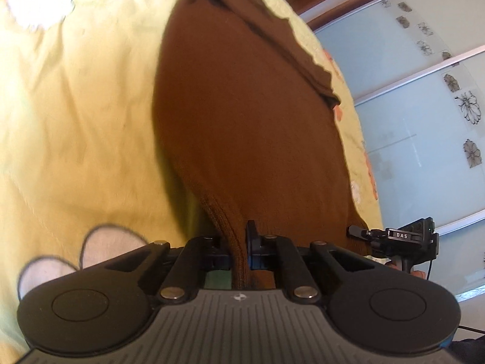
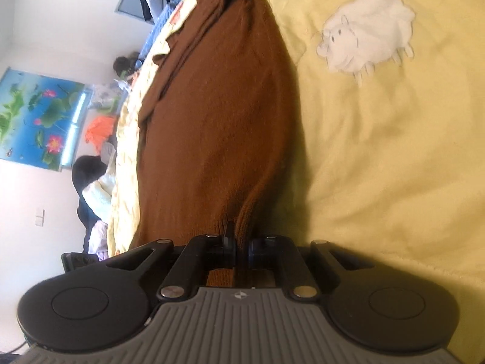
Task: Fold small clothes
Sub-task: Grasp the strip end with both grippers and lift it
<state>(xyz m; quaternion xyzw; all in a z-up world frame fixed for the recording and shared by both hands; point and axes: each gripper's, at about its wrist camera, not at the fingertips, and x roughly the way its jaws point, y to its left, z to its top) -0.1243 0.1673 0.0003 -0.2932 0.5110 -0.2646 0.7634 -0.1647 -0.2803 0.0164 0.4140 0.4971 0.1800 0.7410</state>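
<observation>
A brown knitted sweater [image 1: 242, 115] lies stretched out on a yellow bedspread [image 1: 75, 106]. My left gripper [image 1: 238, 242] is shut on its ribbed hem at one corner. My right gripper [image 2: 241, 242] is shut on the ribbed hem at the other corner of the same sweater [image 2: 218, 106]. The hem is lifted slightly off the yellow bedspread [image 2: 394, 151] and the cloth runs taut away from both grippers. A sleeve [image 1: 272, 30] lies folded along the sweater's edge. The right gripper also shows in the left wrist view [image 1: 394, 236] at the right.
A white sheep print [image 2: 369, 30] is on the bedspread right of the sweater. Sliding wardrobe doors [image 1: 424, 106] stand beyond the bed edge. A lotus picture [image 2: 39, 118] hangs on the wall, with piled clothes [image 2: 97, 157] beside the bed.
</observation>
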